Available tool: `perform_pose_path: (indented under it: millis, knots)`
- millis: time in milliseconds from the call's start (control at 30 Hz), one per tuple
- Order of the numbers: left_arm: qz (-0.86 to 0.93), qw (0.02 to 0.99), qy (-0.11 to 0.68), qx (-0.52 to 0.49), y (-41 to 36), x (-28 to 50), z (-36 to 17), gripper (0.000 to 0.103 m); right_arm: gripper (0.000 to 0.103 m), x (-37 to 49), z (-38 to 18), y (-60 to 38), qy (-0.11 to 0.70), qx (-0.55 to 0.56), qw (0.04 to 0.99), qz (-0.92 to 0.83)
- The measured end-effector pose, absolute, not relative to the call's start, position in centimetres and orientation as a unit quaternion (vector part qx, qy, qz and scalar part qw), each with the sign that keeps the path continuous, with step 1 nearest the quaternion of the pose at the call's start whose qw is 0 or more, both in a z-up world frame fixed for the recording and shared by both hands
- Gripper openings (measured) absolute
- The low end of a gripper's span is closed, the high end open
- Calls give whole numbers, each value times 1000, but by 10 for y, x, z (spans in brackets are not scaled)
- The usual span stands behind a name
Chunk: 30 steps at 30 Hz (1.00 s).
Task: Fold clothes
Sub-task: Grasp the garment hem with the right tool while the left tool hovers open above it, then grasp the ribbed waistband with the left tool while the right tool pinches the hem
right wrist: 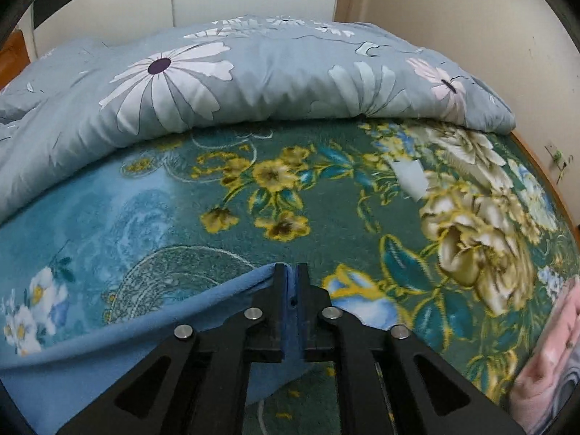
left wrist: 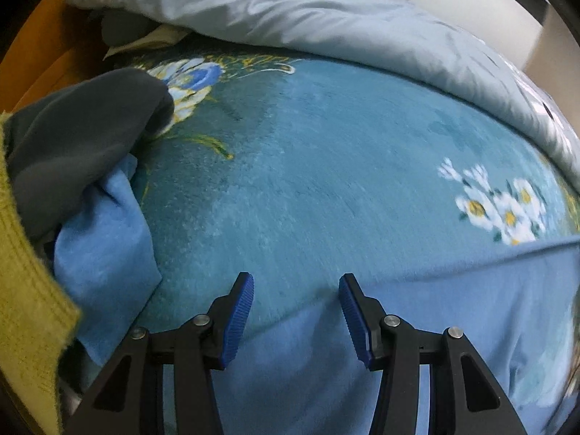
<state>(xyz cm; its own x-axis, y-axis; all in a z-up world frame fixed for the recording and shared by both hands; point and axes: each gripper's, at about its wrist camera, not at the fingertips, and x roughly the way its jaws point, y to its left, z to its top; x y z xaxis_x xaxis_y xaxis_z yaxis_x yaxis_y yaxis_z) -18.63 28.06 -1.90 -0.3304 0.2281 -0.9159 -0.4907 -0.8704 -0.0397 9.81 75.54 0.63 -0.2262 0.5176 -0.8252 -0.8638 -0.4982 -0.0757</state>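
A light blue garment [left wrist: 435, 326] lies spread on the teal floral blanket [left wrist: 308, 163], with one edge pulled into a straight raised line toward the right. My left gripper [left wrist: 295, 277] hovers open over that garment's near edge, and its blue pads [left wrist: 239, 319] press on nothing. In the right wrist view the same blue garment [right wrist: 108, 355] rises to my right gripper [right wrist: 291, 266]. Its jaws are almost together and a fold of the cloth is bunched at the tips. The cloth hangs below the fingers.
A pile of clothes sits at the left: a dark grey garment [left wrist: 79, 134], an olive knit [left wrist: 25, 290] and a blue cloth [left wrist: 105, 253]. A flowered grey-blue quilt [right wrist: 217, 83] is bunched along the far side. A pink garment [right wrist: 551, 355] lies at the right, near the wooden bed edge [right wrist: 543, 170].
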Motion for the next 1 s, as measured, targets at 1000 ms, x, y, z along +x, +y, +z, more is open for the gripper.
perform_pose_path:
  millis: [1000]
  knots:
    - [748,279,-111,-592,35,-20,-17,59,46,461,-13,499,466,-224,445,731]
